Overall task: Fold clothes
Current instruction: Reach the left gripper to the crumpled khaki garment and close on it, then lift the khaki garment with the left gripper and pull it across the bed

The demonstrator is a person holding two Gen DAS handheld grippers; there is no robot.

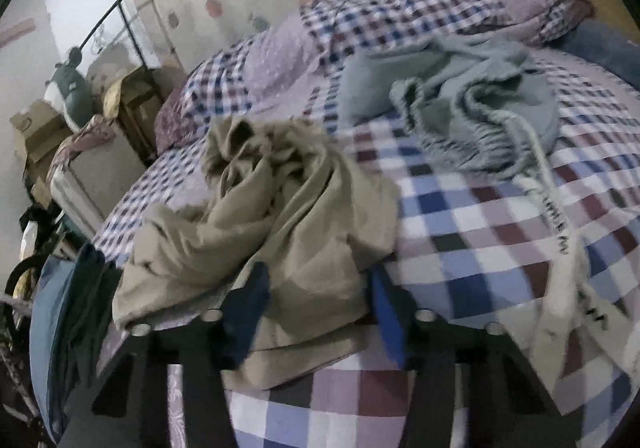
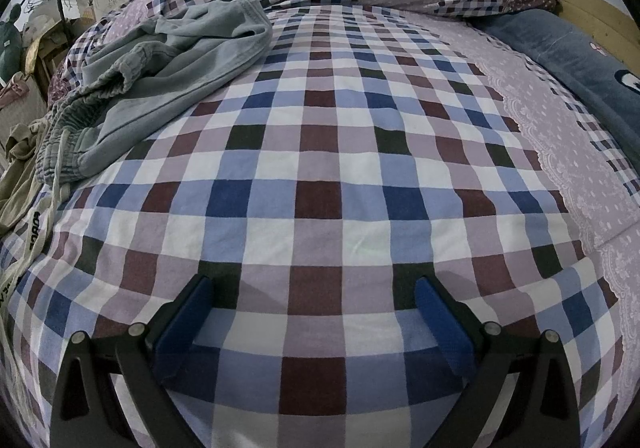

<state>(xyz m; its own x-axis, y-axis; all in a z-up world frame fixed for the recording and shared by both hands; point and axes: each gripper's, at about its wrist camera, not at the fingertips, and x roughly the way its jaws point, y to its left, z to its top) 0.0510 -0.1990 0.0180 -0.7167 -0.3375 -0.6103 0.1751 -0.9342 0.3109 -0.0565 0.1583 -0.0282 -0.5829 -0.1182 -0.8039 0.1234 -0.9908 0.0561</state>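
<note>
My left tongs (image 1: pixel 316 300) angle down, pinching the crumpled beige garment (image 1: pixel 256 216), which hides both pads. My right tongs (image 2: pixel 316 312) hover spread over the checked bedsheet (image 2: pixel 320 168); the left view is blurred.

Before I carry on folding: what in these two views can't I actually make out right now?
- Left wrist view: whether the left gripper pinches the beige garment; cloth covers the fingers, motion blur.
- Right wrist view: beige garment mostly cut by the left edge.
- Both views: type of the grey-green garment; crumpled.
</note>
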